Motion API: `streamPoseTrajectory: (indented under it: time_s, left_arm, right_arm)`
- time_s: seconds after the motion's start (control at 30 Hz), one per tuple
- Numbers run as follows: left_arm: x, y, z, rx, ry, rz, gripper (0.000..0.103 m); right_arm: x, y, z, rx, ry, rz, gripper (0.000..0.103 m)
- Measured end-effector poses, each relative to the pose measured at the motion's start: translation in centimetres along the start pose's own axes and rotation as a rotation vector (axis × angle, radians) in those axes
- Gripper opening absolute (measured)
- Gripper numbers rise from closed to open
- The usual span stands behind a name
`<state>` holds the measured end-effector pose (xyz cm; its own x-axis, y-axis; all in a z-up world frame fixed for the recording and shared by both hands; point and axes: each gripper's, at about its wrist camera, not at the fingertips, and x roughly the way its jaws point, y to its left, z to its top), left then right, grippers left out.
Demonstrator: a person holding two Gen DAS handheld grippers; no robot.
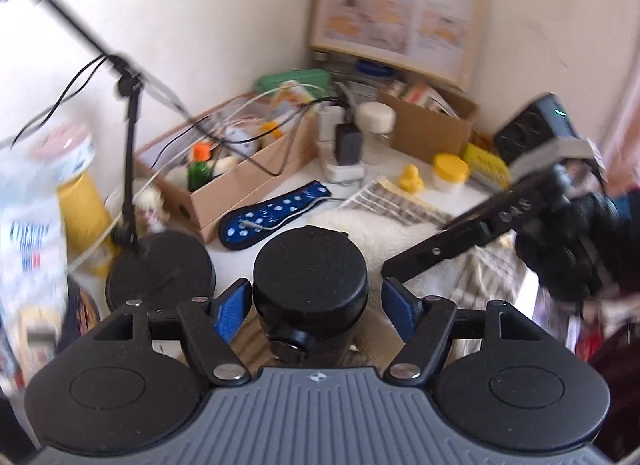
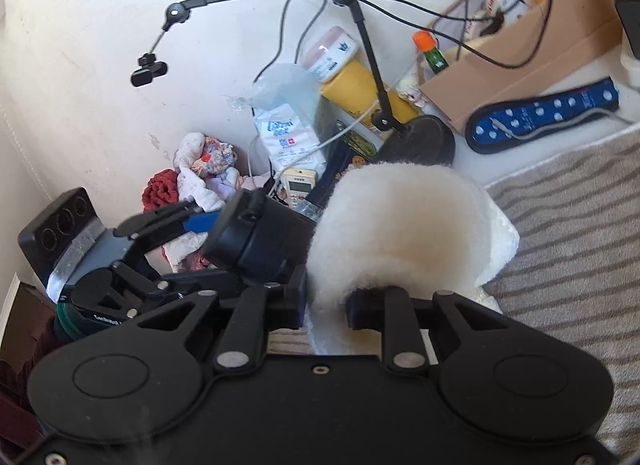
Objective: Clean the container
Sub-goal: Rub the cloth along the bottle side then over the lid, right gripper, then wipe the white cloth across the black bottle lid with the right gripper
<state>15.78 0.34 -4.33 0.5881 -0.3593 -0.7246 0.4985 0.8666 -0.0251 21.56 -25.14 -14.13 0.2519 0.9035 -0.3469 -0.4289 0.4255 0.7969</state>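
Note:
A black round container [image 1: 310, 265] with a black lid stands between the blue pads of my left gripper [image 1: 316, 299]. The left pad [image 1: 232, 307] lies against its side, and a narrow gap shows before the right pad [image 1: 396, 305]. In the right wrist view the same container [image 2: 260, 241] sits inside the left gripper [image 2: 240, 249], next to a fluffy white cloth [image 2: 400, 225]. My right gripper [image 2: 326, 305] is shut on that cloth's lower edge. From the left wrist view, the right gripper [image 1: 394, 267] reaches in from the right, held by a black-gloved hand [image 1: 560, 249].
A black stand's round base [image 1: 160, 269] sits just left of the container, its thin arm rising above. Behind are an open cardboard box [image 1: 248, 185], a blue dotted pad [image 1: 276, 213], a yellow duck [image 1: 411, 179] and a yellow-lidded jar [image 1: 451, 173]. A striped cloth [image 2: 580, 245] covers the table.

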Motion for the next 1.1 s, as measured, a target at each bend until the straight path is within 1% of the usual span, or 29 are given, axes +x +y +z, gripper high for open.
streamPoseTrajectory:
  time_s: [0.07,0.13,0.2,0.27,0.33,0.37,0.47,0.5,0.57,0.67,0.77,0.97,1.1]
  left_arm:
    - [0.4,-0.3,-0.4,-0.043,-0.008,0.051,0.071]
    - [0.5,-0.2,-0.7,-0.093,-0.025,0.076,0.071]
    - [0.2,0.1,-0.8,-0.147,-0.051,0.077,0.070]
    - [-0.3,0.5,-0.8,-0.184,-0.082,0.068,0.070]
    - [-0.4,0.5,-0.8,-0.178,-0.088,0.067,0.064]
    - [-0.4,0.5,-0.7,-0.173,-0.090,0.067,0.063]
    - [-0.3,0.2,-0.8,-0.152,-0.098,0.058,0.063]
    - [-0.2,-0.1,-0.8,-0.141,-0.097,0.056,0.063]
    - [-0.3,-0.2,-0.8,-0.130,-0.096,0.051,0.063]
    - [-0.4,0.0,-1.0,-0.138,-0.097,0.047,0.063]
    - [-0.4,0.1,-1.1,-0.144,-0.099,0.044,0.063]
    - [-0.3,0.1,-1.1,-0.146,-0.102,0.042,0.063]
    - [-0.3,0.1,-1.0,-0.141,-0.102,0.043,0.063]
  right_arm:
    - [-0.4,1.0,0.4,-0.042,-0.005,0.011,0.020]
    - [-0.8,1.9,0.8,-0.084,-0.011,0.023,0.020]
    - [-1.2,3.0,1.2,-0.135,-0.019,0.037,0.020]
    - [-1.6,4.1,1.6,-0.190,-0.025,0.034,0.020]
    - [-2.0,5.0,1.9,-0.234,-0.034,0.036,0.020]
    - [-2.1,5.4,1.9,-0.249,-0.042,0.041,0.020]
    - [-2.0,5.8,2.0,-0.269,-0.055,0.046,0.020]
    - [-1.7,5.8,1.9,-0.279,-0.050,0.036,0.020]
    - [-0.9,5.5,1.6,-0.294,-0.026,0.014,0.020]
    - [0.6,5.2,0.9,-0.336,0.035,-0.019,0.020]
    - [1.6,4.1,0.2,-0.318,0.069,-0.025,0.020]
    - [2.4,2.4,-0.1,-0.240,0.073,-0.032,0.020]
    - [3.1,0.8,-0.4,-0.168,0.089,-0.058,0.020]
